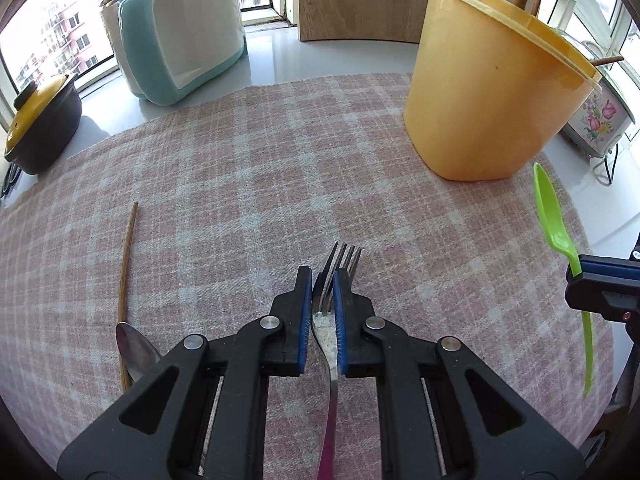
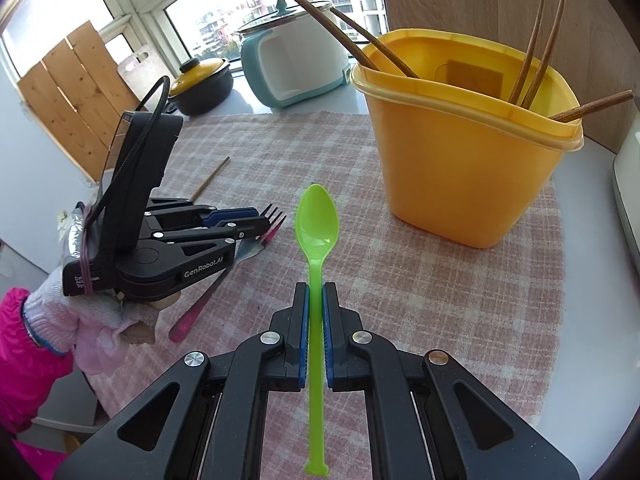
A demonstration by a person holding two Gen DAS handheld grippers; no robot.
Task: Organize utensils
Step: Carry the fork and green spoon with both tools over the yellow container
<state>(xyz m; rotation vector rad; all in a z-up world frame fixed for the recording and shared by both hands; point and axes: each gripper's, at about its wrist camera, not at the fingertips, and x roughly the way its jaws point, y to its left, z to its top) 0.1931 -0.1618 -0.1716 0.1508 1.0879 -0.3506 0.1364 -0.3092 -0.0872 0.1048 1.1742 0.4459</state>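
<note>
My left gripper (image 1: 323, 276) is shut on a metal fork (image 1: 340, 258) with a pink handle, tines pointing forward just above the checked cloth; it also shows in the right wrist view (image 2: 256, 220) at the left. My right gripper (image 2: 316, 292) is shut on the handle of a green plastic spoon (image 2: 317, 224), bowl forward, held above the cloth. The spoon shows at the right of the left wrist view (image 1: 554, 216). A yellow plastic tub (image 2: 468, 160) holding several wooden chopsticks (image 2: 532, 52) stands ahead to the right.
A single chopstick (image 1: 128, 276) and a metal spoon (image 1: 134, 346) lie on the cloth (image 1: 240, 184) at the left. A teal-and-white cooker (image 1: 180, 36), a black pot with yellow lid (image 1: 40, 120) and a wooden board (image 1: 360, 0) stand behind. A floral pot (image 1: 600, 116) sits at the right.
</note>
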